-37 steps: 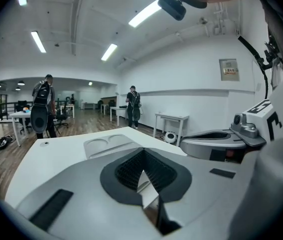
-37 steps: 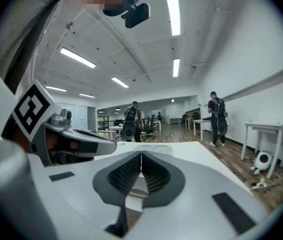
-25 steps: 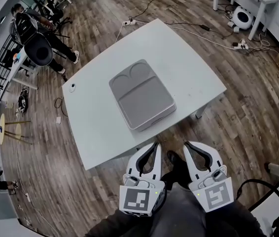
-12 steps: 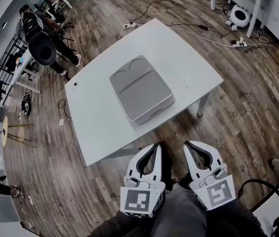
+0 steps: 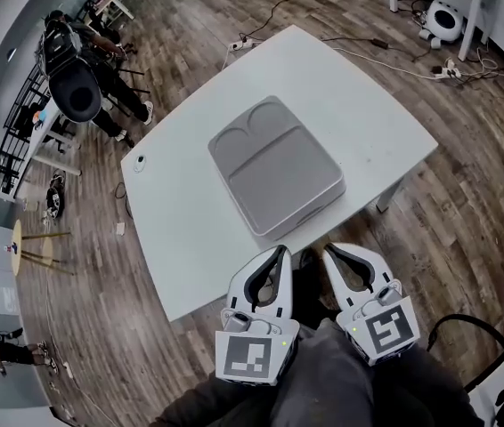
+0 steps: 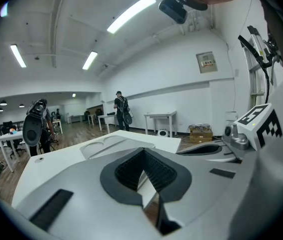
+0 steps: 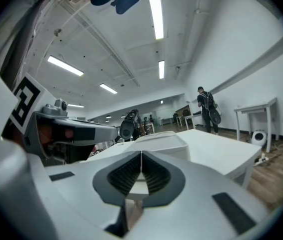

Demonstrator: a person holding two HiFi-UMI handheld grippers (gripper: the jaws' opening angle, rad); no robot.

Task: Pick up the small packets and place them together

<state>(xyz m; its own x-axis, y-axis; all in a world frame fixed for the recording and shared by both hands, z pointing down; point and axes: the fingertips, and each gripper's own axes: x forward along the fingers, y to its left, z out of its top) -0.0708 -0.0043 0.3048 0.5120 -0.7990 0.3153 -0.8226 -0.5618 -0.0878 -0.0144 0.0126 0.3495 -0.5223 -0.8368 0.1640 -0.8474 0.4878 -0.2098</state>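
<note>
Here, one grey tray (image 5: 274,169) with three recesses, two rounded and one large, sits on the middle of the one white table (image 5: 190,225). Two grippers hang side by side just off the table edge nearest the tray's large recess: the left gripper (image 5: 280,251) and the right gripper (image 5: 328,250), each with its jaws clenched together on nothing. One small round object (image 5: 139,161) lies left of the tray. Where the small packets are, I cannot tell from any view.
</note>
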